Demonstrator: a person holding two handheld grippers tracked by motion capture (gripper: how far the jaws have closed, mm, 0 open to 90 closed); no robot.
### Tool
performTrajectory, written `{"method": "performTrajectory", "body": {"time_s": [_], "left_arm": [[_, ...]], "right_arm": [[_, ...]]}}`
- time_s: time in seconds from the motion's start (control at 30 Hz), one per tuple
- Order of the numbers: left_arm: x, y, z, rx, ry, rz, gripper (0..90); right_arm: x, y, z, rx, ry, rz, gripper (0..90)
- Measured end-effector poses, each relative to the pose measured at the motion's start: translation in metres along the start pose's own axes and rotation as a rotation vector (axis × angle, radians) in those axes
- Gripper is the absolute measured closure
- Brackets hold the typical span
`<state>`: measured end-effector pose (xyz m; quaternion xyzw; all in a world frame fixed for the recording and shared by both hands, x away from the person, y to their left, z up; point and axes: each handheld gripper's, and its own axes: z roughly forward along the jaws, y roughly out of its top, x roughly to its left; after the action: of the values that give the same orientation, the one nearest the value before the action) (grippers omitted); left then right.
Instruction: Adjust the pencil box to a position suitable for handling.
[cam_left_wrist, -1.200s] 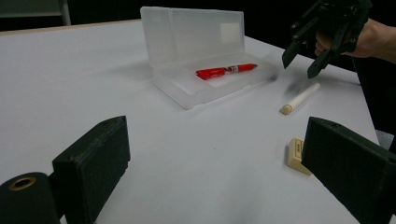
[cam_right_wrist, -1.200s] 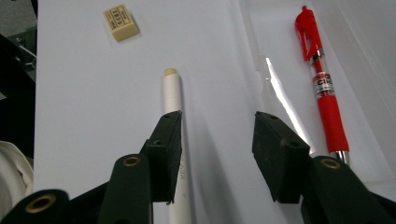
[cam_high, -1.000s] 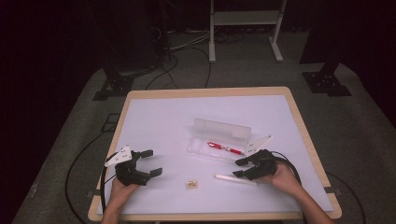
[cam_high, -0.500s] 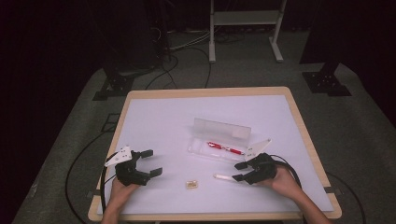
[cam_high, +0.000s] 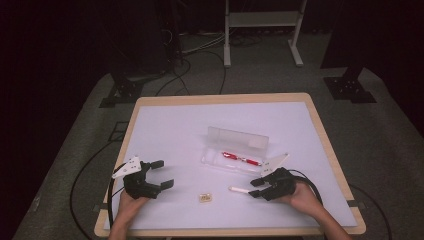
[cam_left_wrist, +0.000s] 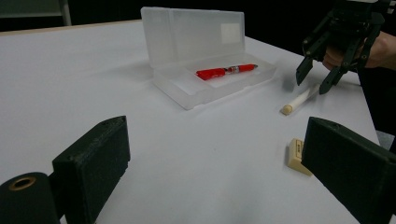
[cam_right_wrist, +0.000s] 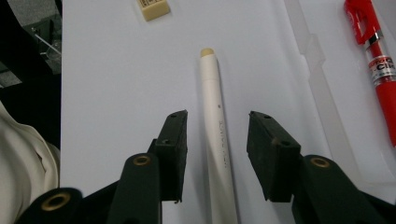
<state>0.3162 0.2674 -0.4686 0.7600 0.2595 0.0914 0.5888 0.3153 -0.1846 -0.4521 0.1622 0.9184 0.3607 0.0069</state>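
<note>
A white pen (cam_high: 239, 190) (cam_right_wrist: 215, 102) lies on the white table, right of centre. My right gripper (cam_high: 254, 189) (cam_right_wrist: 217, 119) straddles its near end. Its jaws have just been closing with the pen between them, and a gap remains on both sides, so the gripper is open. A clear plastic case (cam_high: 239, 137) (cam_left_wrist: 196, 32) stands open behind it, with a red pen (cam_high: 242, 158) (cam_left_wrist: 219, 71) inside. A small cream eraser (cam_high: 205, 198) (cam_left_wrist: 295, 156) lies near the front edge. My left gripper (cam_high: 162, 174) (cam_left_wrist: 215, 163) rests open at the front left, holding nothing.
The tabletop (cam_high: 175, 130) has a wooden rim, and its far half is bare. Cables run from both grippers off the table sides. Stands, a metal frame and cables sit on the dark floor behind the table.
My right gripper has shifted slightly toward the white pen, and its jaws have narrowed around it. The left gripper, case, red pen and eraser have not moved.
</note>
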Motion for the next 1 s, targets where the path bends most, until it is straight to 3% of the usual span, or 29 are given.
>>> {"method": "performTrajectory", "body": {"time_s": [0.43, 1.0], "left_arm": [[0.0005, 0.0001, -0.0012, -0.002, -0.004, 0.0, 7.4], [0.0013, 0.0001, -0.0016, -0.005, -0.006, 0.001, 7.4]], "right_arm": [[0.0034, -0.0048, 0.0087, 0.034, -0.012, -0.037, 76.0], [0.0041, -0.0042, 0.0085, 0.054, 0.008, -0.041, 78.2]]}}
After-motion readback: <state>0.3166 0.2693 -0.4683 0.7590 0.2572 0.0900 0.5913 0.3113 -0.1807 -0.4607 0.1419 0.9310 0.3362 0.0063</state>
